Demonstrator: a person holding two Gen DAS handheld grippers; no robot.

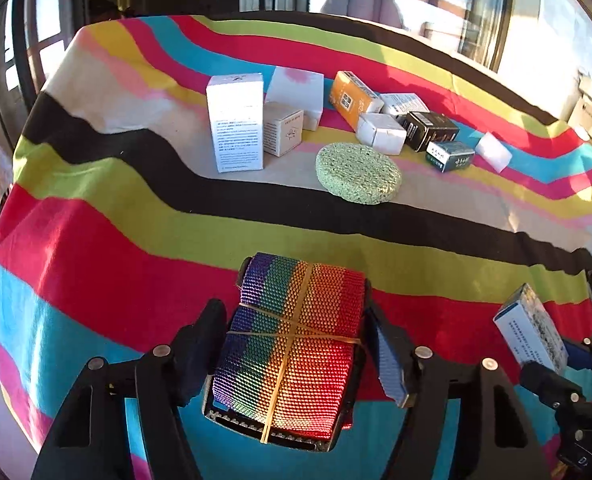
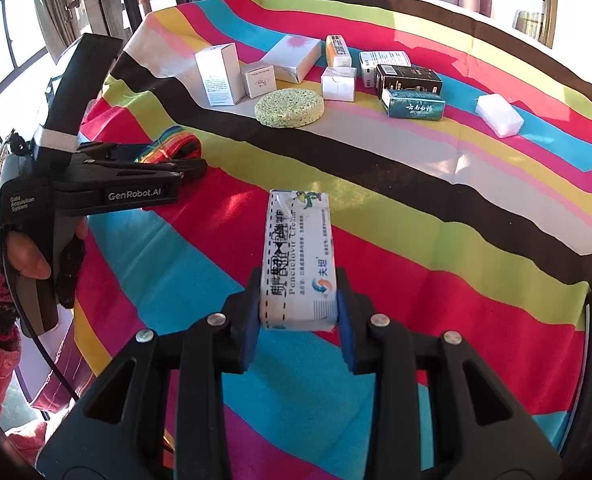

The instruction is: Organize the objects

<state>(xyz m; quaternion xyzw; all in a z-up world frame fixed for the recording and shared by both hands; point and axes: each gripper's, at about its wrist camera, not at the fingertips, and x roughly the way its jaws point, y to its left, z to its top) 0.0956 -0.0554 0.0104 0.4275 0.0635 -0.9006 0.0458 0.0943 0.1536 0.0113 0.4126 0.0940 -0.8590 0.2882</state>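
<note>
Presently gripping: right gripper (image 2: 298, 320) clamped on white printed cream carton (image 2: 298, 260); left gripper (image 1: 291, 344) half-open astride rainbow woven strap bundle bound with rubber bands (image 1: 291, 336), contact uncertain; next, probably seat grip, carry toward far box cluster.

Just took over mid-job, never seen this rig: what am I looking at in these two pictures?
No robot arm: a person carries two two-finger grippers, each with a fisheye camera looking along its fingers. One picture is from the left gripper, one from the right gripper. On the striped cloth lie small boxes, like the tall white box, and a green sponge disc. The right gripper is shut on a cream box. A rainbow strap roll sits between the left jaws; whether they press it is unclear.
</note>
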